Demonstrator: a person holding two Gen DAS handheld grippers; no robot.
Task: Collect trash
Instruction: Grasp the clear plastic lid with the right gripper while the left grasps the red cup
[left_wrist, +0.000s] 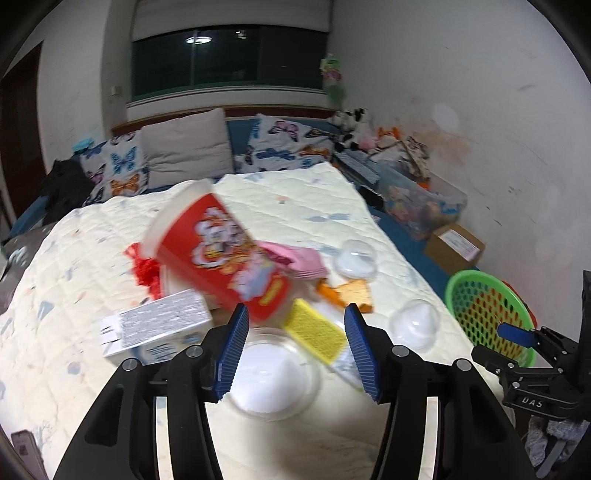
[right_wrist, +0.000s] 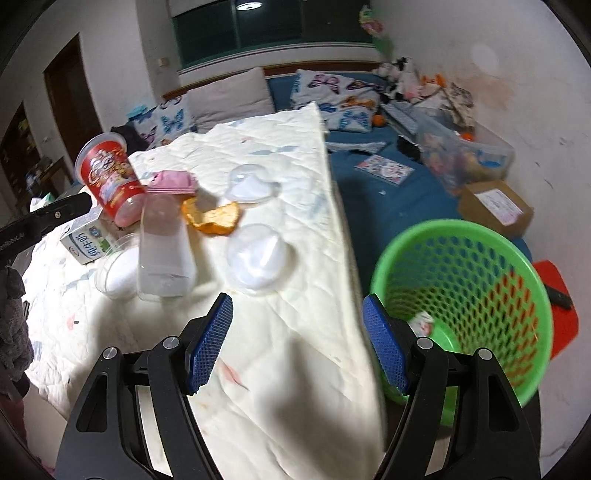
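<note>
Blue ribbed pads of the left gripper (left_wrist: 293, 350) are standing apart, gripping nothing, over a clear round plastic lid (left_wrist: 271, 373) lying just ahead of them on the cream quilted blanket (left_wrist: 74, 295). Beyond its left pad, a red printed paper cup (left_wrist: 218, 258) is tilting, blurred; whether that pad is touching it cannot be told. Left of the cup, a white milk carton (left_wrist: 155, 336) is lying flat. A yellow packet (left_wrist: 317, 334) is sitting just ahead between the pads. Far to the right, the right gripper (right_wrist: 297, 343) is hanging released and empty over the blanket's edge, with a green mesh plastic basket (right_wrist: 480, 295) standing beside its right finger.
</note>
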